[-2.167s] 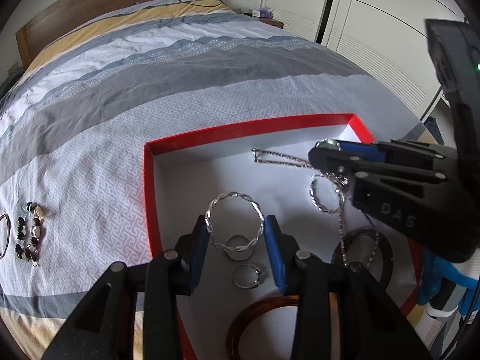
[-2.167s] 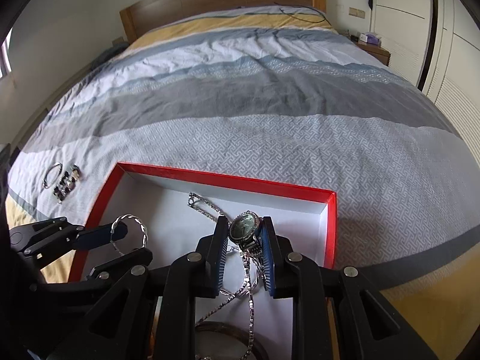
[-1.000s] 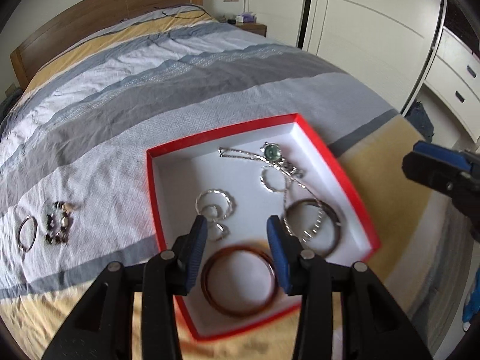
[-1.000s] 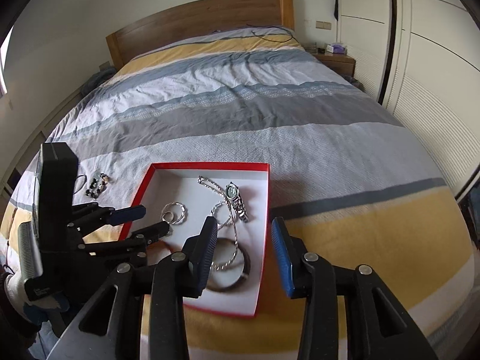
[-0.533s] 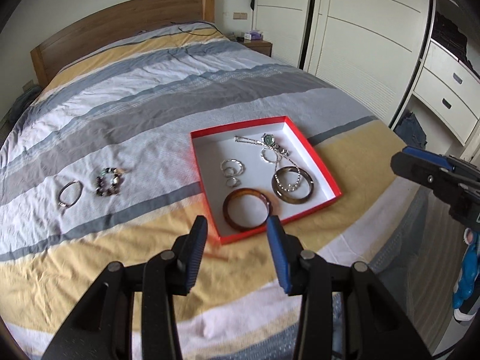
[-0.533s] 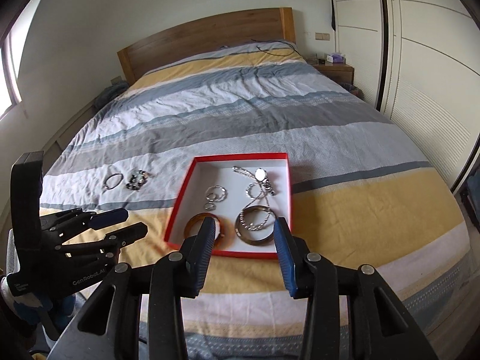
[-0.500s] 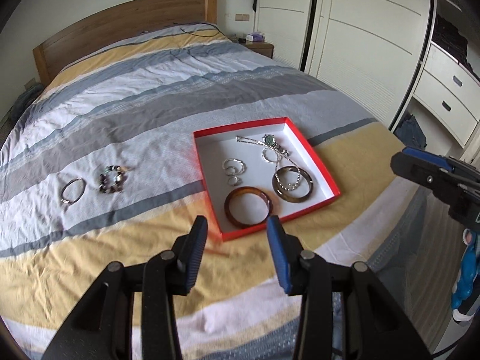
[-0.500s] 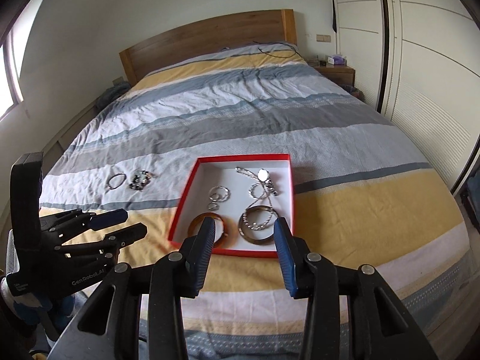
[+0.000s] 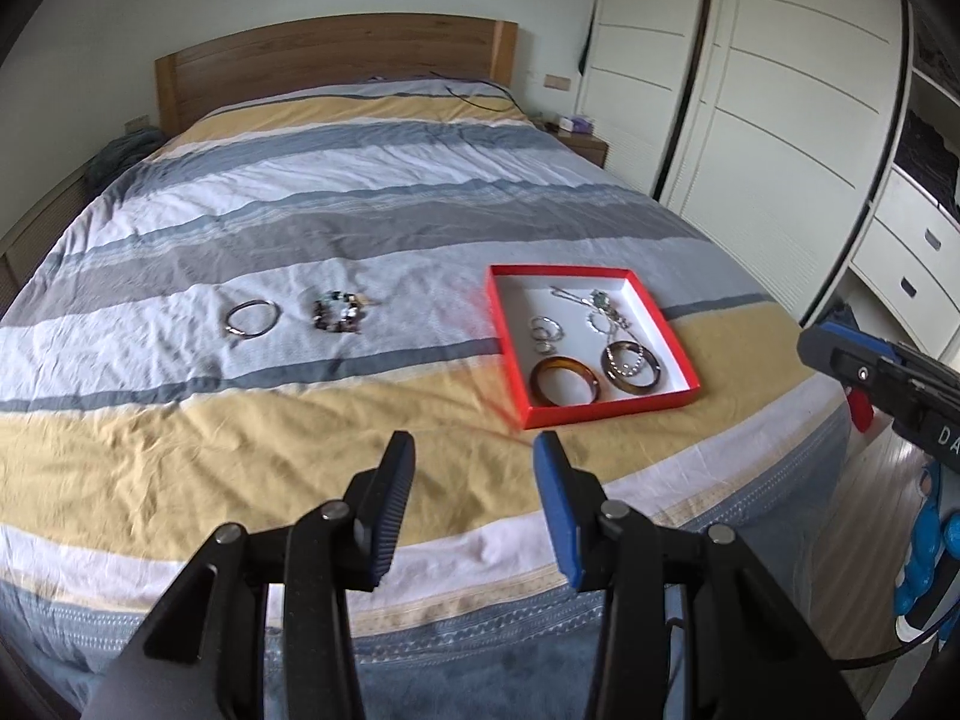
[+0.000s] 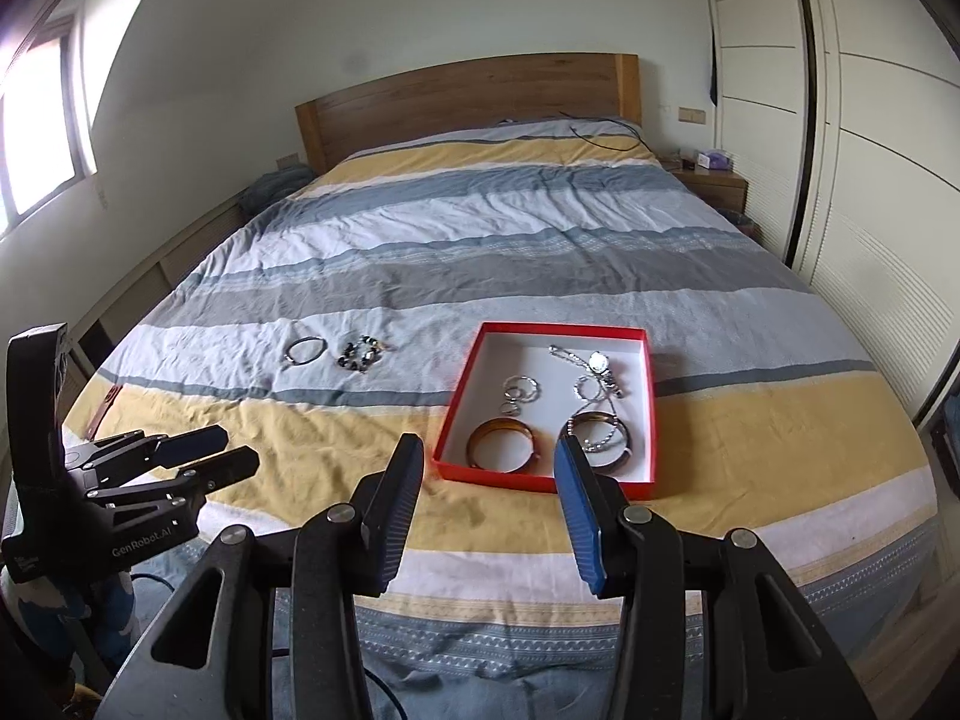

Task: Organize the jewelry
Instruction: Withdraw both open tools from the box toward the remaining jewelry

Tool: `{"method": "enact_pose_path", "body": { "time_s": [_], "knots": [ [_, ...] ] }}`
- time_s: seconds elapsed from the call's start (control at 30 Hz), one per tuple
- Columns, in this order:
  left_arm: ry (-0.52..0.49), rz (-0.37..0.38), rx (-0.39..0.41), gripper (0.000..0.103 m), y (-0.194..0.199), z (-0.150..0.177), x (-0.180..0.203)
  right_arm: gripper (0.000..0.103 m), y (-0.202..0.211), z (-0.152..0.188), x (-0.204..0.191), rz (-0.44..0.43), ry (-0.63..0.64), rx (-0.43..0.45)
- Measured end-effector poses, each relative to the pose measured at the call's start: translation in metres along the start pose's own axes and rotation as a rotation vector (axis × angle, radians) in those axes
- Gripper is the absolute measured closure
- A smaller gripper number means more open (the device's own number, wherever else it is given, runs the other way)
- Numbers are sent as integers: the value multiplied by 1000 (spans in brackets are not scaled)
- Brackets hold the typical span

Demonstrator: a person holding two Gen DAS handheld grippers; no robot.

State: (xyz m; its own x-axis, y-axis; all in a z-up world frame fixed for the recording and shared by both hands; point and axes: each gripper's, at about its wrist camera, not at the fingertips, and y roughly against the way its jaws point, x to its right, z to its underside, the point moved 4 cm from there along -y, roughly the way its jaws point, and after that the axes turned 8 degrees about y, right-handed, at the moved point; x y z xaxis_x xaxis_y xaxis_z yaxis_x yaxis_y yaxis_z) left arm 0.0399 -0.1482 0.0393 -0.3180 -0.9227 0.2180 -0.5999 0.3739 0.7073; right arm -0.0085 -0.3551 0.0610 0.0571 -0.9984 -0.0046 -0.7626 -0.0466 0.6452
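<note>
A: where's the jewelry at?

B: mostly in the red box (image 9: 591, 411) on the bed (image 9: 180, 438): amber bangle (image 9: 564, 381), dark bangle (image 9: 633, 365), watch (image 10: 599, 363). A silver bangle (image 9: 252, 318) and beaded bracelet (image 9: 340, 312) lie left of it on the cover.

A: grippers?

B: left gripper (image 9: 474, 474) and right gripper (image 10: 487, 477) both spread wide, holding nothing, near the bed's foot.
</note>
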Motion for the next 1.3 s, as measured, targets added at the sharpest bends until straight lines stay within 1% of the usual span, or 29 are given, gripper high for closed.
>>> {"method": "enact_pose_path", "body": {
  "time_s": [0.1, 0.23, 0.43, 0.57, 0.7, 0.77, 0.83, 0.93, 1.1, 1.3],
  "knots": [
    [34, 6, 25, 64, 13, 2, -13, 58, 6, 0, -12, -5, 23, 4],
    [53, 5, 49, 64, 31, 7, -25, 58, 14, -1, -25, -8, 52, 8],
    [87, -27, 58, 64, 45, 23, -47, 57, 23, 0, -42, -11, 91, 14],
    [131, -72, 59, 64, 49, 34, -71, 56, 21, 3, -50, -15, 108, 1],
    [197, -140, 69, 63, 52, 40, -104, 55, 12, 7, -57, -27, 121, -24],
    [234, -166, 61, 60, 51, 44, -119, 55, 5, 9, -61, -38, 128, -39],
    [267, -195, 53, 59, 48, 48, -133, 55, -3, 11, -65, -48, 134, -55],
    [287, -237, 44, 59, 44, 52, -146, 54, -15, 13, -69, -66, 138, -76],
    [290, -291, 21, 59, 36, 51, -151, 54, -36, 16, -76, -96, 142, -101],
    [279, -281, 5, 59, 24, 41, -150, 54, -59, 9, -80, -124, 117, -98]
  ]
}}
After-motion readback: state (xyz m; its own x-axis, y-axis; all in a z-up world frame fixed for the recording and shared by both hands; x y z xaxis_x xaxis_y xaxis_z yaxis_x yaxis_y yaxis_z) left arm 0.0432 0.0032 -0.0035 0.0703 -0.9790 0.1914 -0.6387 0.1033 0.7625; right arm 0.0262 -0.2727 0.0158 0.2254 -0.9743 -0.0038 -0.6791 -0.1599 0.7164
